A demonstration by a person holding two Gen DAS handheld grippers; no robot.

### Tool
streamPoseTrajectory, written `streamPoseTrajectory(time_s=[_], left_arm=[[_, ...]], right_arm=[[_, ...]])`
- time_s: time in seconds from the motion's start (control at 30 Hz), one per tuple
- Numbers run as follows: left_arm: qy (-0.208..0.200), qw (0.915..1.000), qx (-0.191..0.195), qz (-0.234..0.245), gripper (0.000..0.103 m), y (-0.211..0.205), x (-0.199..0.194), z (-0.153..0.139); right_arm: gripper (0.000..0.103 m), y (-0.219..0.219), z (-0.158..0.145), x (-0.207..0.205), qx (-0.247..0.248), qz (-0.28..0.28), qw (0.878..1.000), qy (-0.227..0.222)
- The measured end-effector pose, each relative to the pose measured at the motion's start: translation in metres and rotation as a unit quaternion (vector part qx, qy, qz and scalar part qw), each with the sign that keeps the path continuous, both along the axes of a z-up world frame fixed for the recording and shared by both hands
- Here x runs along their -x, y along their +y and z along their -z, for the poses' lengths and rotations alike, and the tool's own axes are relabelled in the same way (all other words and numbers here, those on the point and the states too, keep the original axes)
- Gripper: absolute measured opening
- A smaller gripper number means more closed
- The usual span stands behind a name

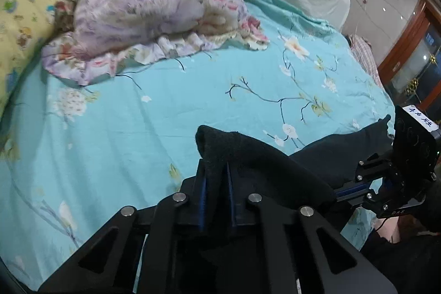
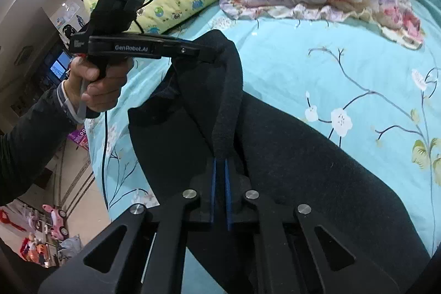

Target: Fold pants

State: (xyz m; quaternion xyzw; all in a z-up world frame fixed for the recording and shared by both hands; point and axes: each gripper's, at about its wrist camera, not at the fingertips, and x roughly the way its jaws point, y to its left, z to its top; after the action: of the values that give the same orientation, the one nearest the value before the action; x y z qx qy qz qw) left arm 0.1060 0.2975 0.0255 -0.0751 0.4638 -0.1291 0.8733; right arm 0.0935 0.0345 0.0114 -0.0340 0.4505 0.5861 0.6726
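Dark pants point(image 2: 303, 156) lie on the turquoise floral bedsheet point(image 2: 344, 68) (pillows at twelve o'clock); left gripper point(image 1: 216, 170) and right gripper point(image 2: 220, 159) each clamp the lifted waistband.

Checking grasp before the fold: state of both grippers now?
Left gripper: jaws closed on the dark pants, edge of the fabric pinched.
Right gripper: jaws closed on the same pants, edge of the fabric pinched.

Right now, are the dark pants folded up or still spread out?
Not folded: the dark fleece pants lie spread on the turquoise flowered bedsheet, one band lifted, pinched in the left tongs and right tongs.
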Motion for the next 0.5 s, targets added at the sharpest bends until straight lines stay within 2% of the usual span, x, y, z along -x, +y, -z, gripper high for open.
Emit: streamPoseTrajectory(time_s=[0.23, 0.5], left_arm=[[-0.052, 0.9977, 0.014, -0.040, 0.009, 0.008, 0.048, -0.023], [-0.060, 0.9903, 0.064, -0.107, 0.009, 0.027, 0.100, -0.003]], right_arm=[[0.006, -0.006, -0.027, 0.025, -0.030, -0.013, 0.999, -0.025], [0.006, 0.005, -0.026, 0.062, -0.012, -0.049, 0.997, -0.059]])
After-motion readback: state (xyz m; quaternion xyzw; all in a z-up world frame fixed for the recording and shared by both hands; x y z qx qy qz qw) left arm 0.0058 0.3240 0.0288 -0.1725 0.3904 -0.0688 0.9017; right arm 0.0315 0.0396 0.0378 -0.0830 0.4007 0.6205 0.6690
